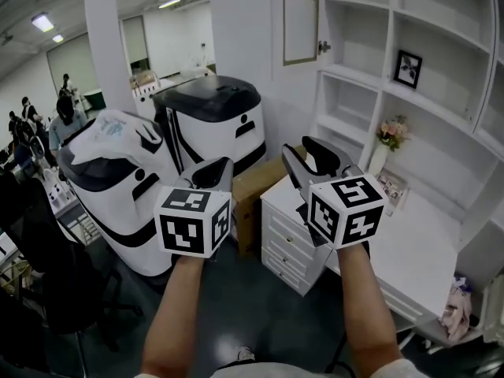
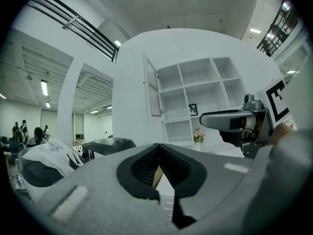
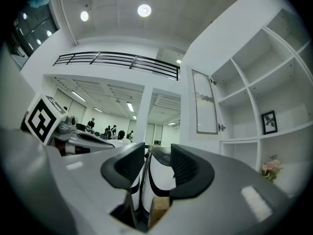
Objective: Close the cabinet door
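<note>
The white-framed cabinet door point(image 1: 301, 18) stands open at the upper left of the white shelf unit point(image 1: 441, 61), and a small knob point(image 1: 324, 47) sits on its right edge. It also shows as the door point(image 2: 154, 88) in the left gripper view and as the door point(image 3: 205, 102) in the right gripper view. Both grippers are held level in front of me, well below the door and apart from it. My left gripper point(image 1: 216, 166) point(image 2: 159, 148) has its tips together and holds nothing. My right gripper point(image 1: 309, 150) point(image 3: 157, 153) has a gap between its pads, with nothing in it.
A white desk point(image 1: 409, 242) with drawers point(image 1: 287, 242) stands under the shelves. A cardboard box point(image 1: 256, 187) sits beside it. Two big white-and-black machines point(image 1: 118, 187) fill the left. A framed picture point(image 1: 408, 68) and flowers point(image 1: 391, 132) sit on shelves. People stand far left.
</note>
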Demonstrator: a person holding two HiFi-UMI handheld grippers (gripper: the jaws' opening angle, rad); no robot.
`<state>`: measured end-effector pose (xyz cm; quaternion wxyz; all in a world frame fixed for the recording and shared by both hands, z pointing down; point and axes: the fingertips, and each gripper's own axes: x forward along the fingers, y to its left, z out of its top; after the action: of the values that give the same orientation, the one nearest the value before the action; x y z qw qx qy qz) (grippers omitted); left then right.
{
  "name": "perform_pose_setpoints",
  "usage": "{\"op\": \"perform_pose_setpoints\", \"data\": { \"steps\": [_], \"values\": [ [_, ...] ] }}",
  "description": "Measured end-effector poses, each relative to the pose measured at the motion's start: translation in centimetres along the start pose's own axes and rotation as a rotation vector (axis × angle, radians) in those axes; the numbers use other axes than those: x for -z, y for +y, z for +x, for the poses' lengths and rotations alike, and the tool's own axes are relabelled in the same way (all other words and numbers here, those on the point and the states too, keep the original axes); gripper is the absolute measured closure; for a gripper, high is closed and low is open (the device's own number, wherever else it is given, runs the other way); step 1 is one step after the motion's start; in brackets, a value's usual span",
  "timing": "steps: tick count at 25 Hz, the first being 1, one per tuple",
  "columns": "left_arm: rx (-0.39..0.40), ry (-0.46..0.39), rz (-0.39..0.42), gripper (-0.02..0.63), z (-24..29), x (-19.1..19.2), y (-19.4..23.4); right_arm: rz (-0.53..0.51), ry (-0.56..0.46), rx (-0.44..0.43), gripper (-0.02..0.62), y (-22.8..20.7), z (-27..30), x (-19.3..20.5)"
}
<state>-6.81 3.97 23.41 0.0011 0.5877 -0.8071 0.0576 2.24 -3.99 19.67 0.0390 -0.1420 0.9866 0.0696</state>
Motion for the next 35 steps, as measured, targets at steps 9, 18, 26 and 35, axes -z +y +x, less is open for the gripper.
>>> {"op": "perform_pose_setpoints", "data": {
  "steps": [9, 18, 26, 35],
  "values": [
    [0.062, -0.018, -0.009, 0.609, 3.7, -0.3, 5.4, 0.002, 0.003, 0.049, 0.387, 0.1, 6.1, -0.8],
    [0.116, -0.024, -0.019, 0.609, 5.9, 0.2, 7.6, 0.003, 0.0, 0.102, 0.331, -0.1, 8.9, -0.9],
    [0.122, -0.03, -0.027, 0.609, 6.8, 0.6, 9.1, 0.0, -0.013, 0.119, 0.311, -0.1, 10.5, -1.2],
    [0.126, -0.044, -0.022, 0.608, 9.6, 0.7, 10.4, -0.003, -0.036, 0.123, 0.305, -1.8, 13.6, -1.2]
  ]
}}
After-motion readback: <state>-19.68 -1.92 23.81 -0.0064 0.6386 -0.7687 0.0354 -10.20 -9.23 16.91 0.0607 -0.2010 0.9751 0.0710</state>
